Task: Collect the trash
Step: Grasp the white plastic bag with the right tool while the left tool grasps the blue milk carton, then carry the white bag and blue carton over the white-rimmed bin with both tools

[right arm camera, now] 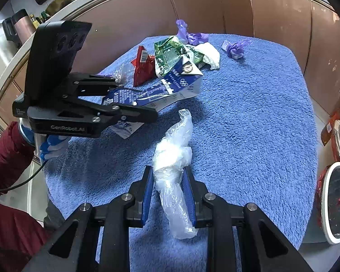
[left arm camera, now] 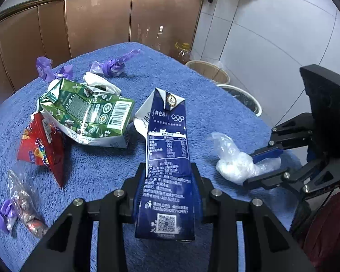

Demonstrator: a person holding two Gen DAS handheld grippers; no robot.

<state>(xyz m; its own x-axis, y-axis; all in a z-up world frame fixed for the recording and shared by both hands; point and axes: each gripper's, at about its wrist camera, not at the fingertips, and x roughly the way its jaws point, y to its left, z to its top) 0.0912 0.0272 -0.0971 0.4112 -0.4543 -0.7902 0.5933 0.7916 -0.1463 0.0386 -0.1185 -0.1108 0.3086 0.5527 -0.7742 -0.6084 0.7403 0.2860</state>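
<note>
Left gripper fingers clamped on blue carton, above the table. Right gripper fingers closed around clear bag lying on table, near carton.

**Support Surface and Resting Items**

Table covered with blue terry cloth, pile visible across whole top. Landmark: crushed green carton, lying flat near far-left part of cloth.

- Directly behind green carton, touching it: crumpled white plastic bag.
- Further behind, toward far edge: two knotted purple wrappers, one at far-left corner, one more central.
- Left of green carton, against its near-left corner: red snack packet, standing tilted.
- Well to near-left of green carton, by cloth edge: clear wrapper with silver and red contents, small purple scrap beside it.
</note>
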